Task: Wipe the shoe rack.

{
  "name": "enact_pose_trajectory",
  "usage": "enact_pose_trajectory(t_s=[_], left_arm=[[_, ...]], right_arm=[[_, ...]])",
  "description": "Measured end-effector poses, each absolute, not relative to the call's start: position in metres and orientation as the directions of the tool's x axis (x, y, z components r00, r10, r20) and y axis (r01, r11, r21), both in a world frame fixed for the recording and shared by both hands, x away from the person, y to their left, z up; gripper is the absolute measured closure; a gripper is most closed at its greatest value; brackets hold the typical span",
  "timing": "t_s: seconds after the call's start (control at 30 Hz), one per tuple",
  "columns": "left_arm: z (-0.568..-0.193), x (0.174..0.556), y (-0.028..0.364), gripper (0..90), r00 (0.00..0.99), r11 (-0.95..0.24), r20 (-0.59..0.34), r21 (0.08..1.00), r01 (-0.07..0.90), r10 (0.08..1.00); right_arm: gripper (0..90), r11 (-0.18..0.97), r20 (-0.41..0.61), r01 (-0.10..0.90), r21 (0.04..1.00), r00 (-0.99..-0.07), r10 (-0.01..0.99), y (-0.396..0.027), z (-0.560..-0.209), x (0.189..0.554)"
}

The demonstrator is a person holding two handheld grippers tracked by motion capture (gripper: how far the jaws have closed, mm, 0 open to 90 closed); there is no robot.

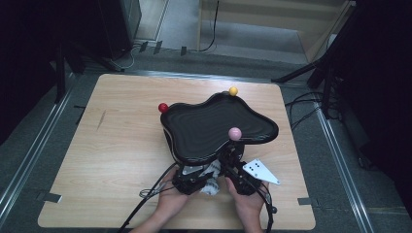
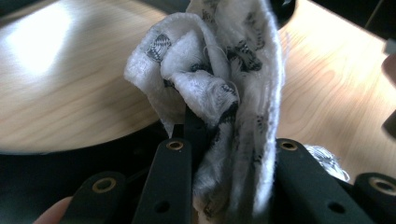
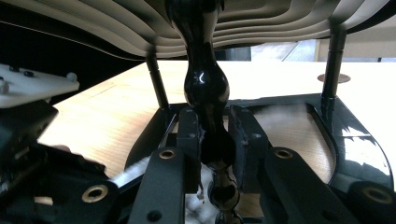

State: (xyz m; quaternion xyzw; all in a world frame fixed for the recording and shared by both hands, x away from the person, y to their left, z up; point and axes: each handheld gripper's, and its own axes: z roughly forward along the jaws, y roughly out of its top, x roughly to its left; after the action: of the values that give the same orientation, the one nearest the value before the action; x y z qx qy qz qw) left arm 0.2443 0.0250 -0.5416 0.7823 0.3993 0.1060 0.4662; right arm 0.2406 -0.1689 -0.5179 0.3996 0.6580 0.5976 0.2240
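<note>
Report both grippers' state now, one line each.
Left gripper: closed on the white patterned cloth.
Right gripper: closed on a black turned post of the black tiered stand.

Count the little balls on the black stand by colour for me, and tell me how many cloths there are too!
Red ball: 1
Yellow ball: 1
Pink ball: 1
White patterned cloth: 1
Black stand: 1
Total: 5 things, 3 of them balls.
</note>
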Motion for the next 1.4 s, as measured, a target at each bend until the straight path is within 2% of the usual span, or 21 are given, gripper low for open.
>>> enact_pose_trajectory(t_s=[0.07, 0.17, 0.33, 0.4, 0.5, 0.63, 0.83, 0.87, 0.9, 0.93, 1.1, 1.23, 1.4], left_arm=[[-0.543, 0.248, 0.021, 77.1, 0.633, -0.189, -0.286, 0.796, 0.574, 0.720], [-0.544, 0.252, 0.025, 77.2, 0.626, -0.155, -0.347, 0.780, 0.606, 0.699], [-0.544, 0.259, 0.045, 76.7, 0.603, -0.140, -0.335, 0.785, 0.604, 0.724], [-0.546, 0.267, 0.061, 76.8, 0.555, -0.152, -0.266, 0.789, 0.595, 0.789], [-0.549, 0.276, 0.079, 76.7, 0.523, -0.119, -0.266, 0.798, 0.590, 0.810], [-0.548, 0.291, 0.097, 76.8, 0.491, -0.150, -0.179, 0.817, 0.557, 0.852], [-0.548, 0.321, 0.119, 76.8, 0.448, -0.137, -0.158, 0.819, 0.557, 0.880], [-0.547, 0.323, 0.123, 76.7, 0.469, -0.197, -0.107, 0.809, 0.553, 0.877], [-0.549, 0.326, 0.115, 76.7, 0.412, -0.075, -0.182, 0.841, 0.536, 0.893], [-0.549, 0.328, 0.115, 76.7, 0.409, -0.073, -0.178, 0.846, 0.528, 0.895], [-0.549, 0.322, 0.118, 76.5, 0.433, -0.119, -0.133, 0.853, 0.507, 0.892], [-0.547, 0.309, 0.127, 76.6, 0.506, -0.264, -0.018, 0.837, 0.480, 0.862], [-0.547, 0.288, 0.130, 76.3, 0.572, -0.333, 0.041, 0.846, 0.416, 0.820]], right_arm=[[75.6, -0.033, 0.182, 0.258, 0.966, -0.579, 0.794, -0.169, -0.518, 0.240], [75.7, -0.031, 0.181, 0.259, 0.965, -0.578, 0.796, -0.169, -0.518, 0.240], [75.7, -0.029, 0.179, 0.259, 0.965, -0.580, 0.795, -0.169, -0.518, 0.240], [75.7, -0.028, 0.179, 0.259, 0.965, -0.580, 0.795, -0.169, -0.518, 0.240], [75.7, -0.026, 0.177, 0.258, 0.966, -0.581, 0.794, -0.169, -0.517, 0.240], [75.9, -0.025, 0.179, 0.263, 0.965, -0.582, 0.793, -0.169, -0.518, 0.240], [76.1, -0.024, 0.178, 0.262, 0.965, -0.586, 0.790, -0.170, -0.518, 0.240], [76.0, -0.024, 0.182, 0.264, 0.964, -0.590, 0.786, -0.169, -0.518, 0.240], [76.1, -0.015, 0.172, 0.259, 0.966, -0.594, 0.786, -0.169, -0.518, 0.240], [76.1, -0.013, 0.169, 0.257, 0.966, -0.593, 0.787, -0.168, -0.518, 0.240], [76.1, -0.007, 0.160, 0.252, 0.968, -0.593, 0.789, -0.168, -0.518, 0.240], [76.2, -0.011, 0.165, 0.257, 0.966, -0.585, 0.794, -0.171, -0.518, 0.241], [76.1, -0.017, 0.173, 0.265, 0.964, -0.580, 0.796, -0.173, -0.518, 0.243]])
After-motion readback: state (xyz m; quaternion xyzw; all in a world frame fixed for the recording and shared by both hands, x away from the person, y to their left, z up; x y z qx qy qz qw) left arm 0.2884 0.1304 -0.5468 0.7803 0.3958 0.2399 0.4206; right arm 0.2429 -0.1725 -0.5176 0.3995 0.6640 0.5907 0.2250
